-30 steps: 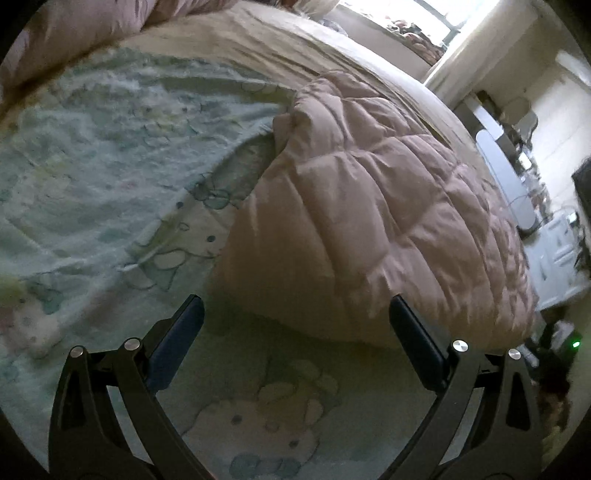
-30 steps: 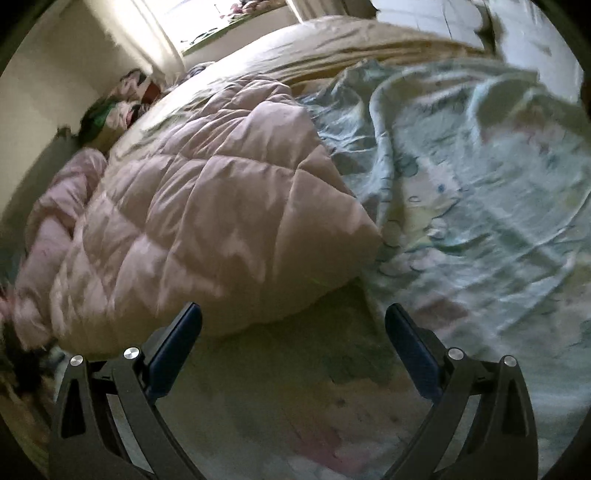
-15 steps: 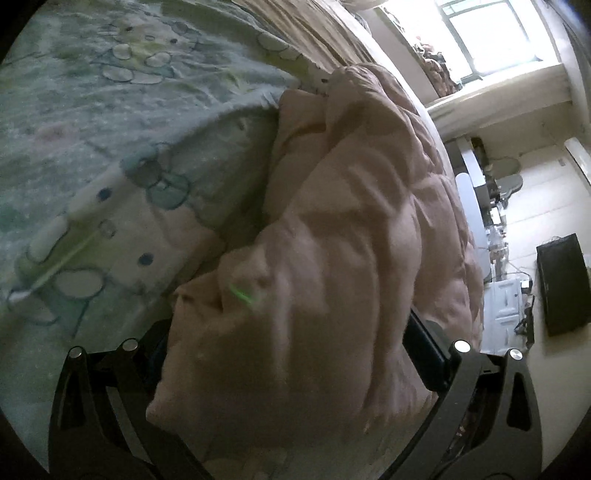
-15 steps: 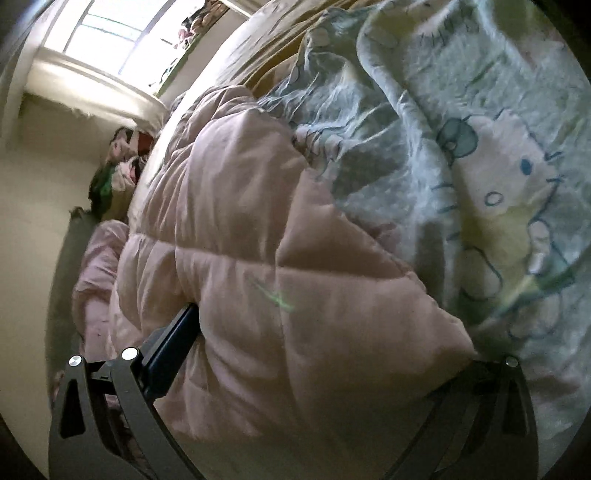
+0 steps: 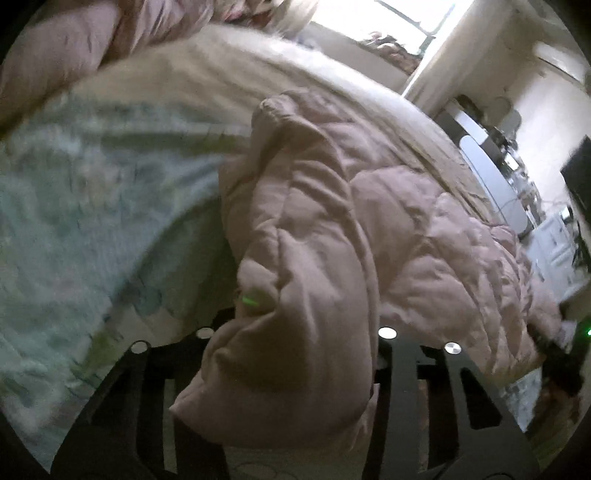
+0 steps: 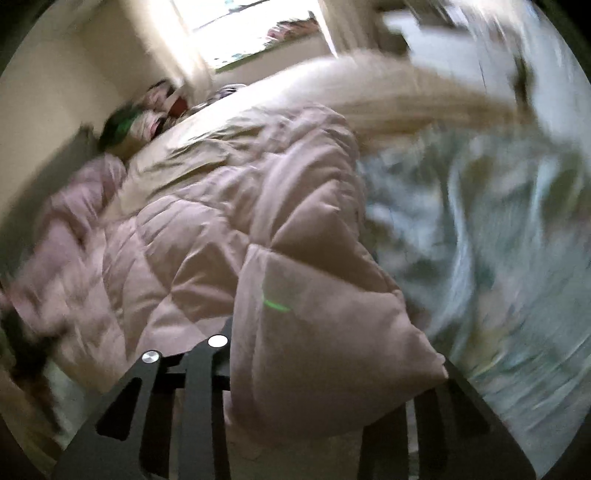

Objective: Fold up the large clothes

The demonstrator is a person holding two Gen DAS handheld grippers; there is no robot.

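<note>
The left tongs (image 5: 291,354) have just been closing and now pinch a bunched corner of the puffy, pale pink quilted comforter (image 5: 332,229), which fills the lower middle of the left wrist view and hides the fingertips. The right tongs (image 6: 332,369) have likewise just been closing and grip another corner of the same comforter (image 6: 258,221) at the bottom centre of the right wrist view, the fabric bulging out between the black arms.

From both grips the comforter runs up and away across the bed, folded thickly on itself (a small green light streak sits on it near each grip). Beside it lies a pale blue-green cartoon-print sheet (image 5: 74,206), to the left in the left view and to the right (image 6: 480,240) in the right view, blurred in both. Beyond the comforter stretches a beige bed cover (image 5: 229,74), and a bright window (image 6: 243,26) shows at the top.
</note>
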